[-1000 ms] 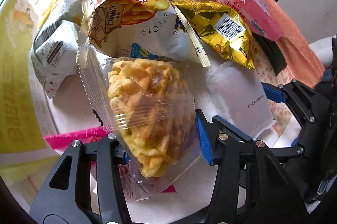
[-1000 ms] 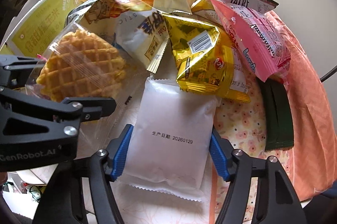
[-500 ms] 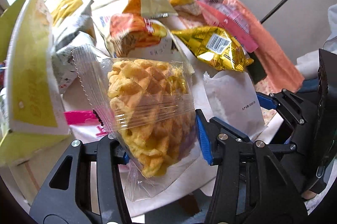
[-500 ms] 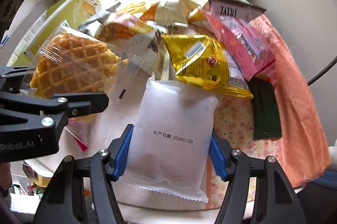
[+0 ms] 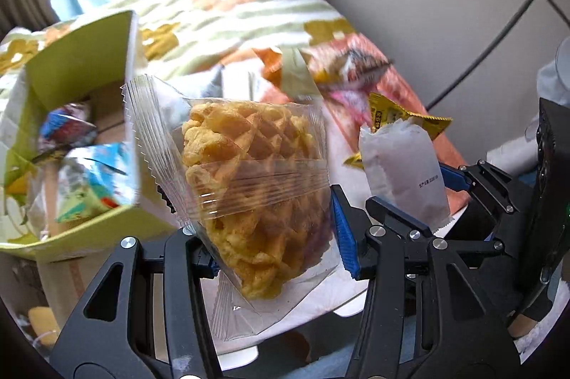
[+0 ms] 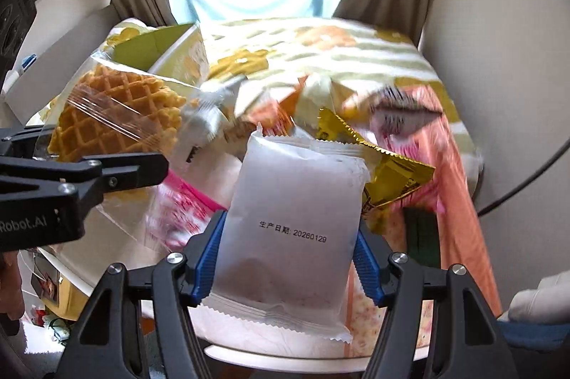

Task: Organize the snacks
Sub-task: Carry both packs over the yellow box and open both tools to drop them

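the left gripper is clamped on a waffle in a clear wrapper, which stands upright between its blue pads with the wrapper's crimped ends sticking out above and below the jaws, held up in the air over the near edge of the table. the right gripper is closed on a white frosted packet, gripped by its two side edges near the lower end, so most of the packet rises past the fingertips; it too hangs clear above the table. printed on that packet in black is "生产日期: 20260129". just left of the waffle, in the left wrist view, an open yellow-green carton holds a few blurred blue and silver snack bags. behind both held items the rest of the snack pile lies on the flowered tablecloth, among it a gold foil bag and a pink wrapper, their print too blurred to read. the left gripper's body, seen from the right wrist, shows part of a mark reading "robot.ai".
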Action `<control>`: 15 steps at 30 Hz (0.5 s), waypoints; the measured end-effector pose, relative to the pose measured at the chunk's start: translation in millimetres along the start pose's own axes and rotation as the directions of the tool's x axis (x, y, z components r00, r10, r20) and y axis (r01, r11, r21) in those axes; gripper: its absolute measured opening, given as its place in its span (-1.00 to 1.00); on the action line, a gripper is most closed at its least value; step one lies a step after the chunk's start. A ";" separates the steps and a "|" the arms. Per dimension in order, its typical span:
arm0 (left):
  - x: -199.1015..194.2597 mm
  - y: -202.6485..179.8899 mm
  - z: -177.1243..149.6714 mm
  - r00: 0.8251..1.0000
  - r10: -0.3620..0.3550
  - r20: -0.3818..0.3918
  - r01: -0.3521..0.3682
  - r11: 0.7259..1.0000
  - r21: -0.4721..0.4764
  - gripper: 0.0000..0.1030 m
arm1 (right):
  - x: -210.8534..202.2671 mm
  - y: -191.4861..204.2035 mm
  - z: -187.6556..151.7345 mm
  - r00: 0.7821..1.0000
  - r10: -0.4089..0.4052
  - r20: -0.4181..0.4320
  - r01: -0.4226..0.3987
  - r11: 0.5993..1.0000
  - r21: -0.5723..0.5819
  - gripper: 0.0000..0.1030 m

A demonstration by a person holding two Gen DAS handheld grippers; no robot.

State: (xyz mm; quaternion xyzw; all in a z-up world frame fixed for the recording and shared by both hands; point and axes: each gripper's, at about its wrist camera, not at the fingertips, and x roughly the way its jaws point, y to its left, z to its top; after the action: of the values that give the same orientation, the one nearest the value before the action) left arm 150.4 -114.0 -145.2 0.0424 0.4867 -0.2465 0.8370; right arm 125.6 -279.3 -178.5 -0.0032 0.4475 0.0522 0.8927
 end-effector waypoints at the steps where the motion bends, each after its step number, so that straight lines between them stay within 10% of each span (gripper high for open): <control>1: -6.0 4.8 1.7 1.000 0.002 0.013 -0.001 1.000 -0.006 -0.12 | -3.4 3.9 4.5 1.000 -0.003 0.014 0.003 1.000 -0.008 0.18; 15: -51.7 64.7 18.0 0.994 0.056 0.097 -0.051 0.997 -0.052 -0.12 | 6.0 50.4 21.9 0.994 0.106 -0.016 -0.104 0.993 0.061 0.18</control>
State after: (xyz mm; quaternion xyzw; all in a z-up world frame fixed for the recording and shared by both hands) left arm 173.1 -43.8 -103.6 0.0225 0.4495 -0.2136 0.8671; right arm 141.8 -227.5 -168.1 0.0466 0.4568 0.0856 0.8842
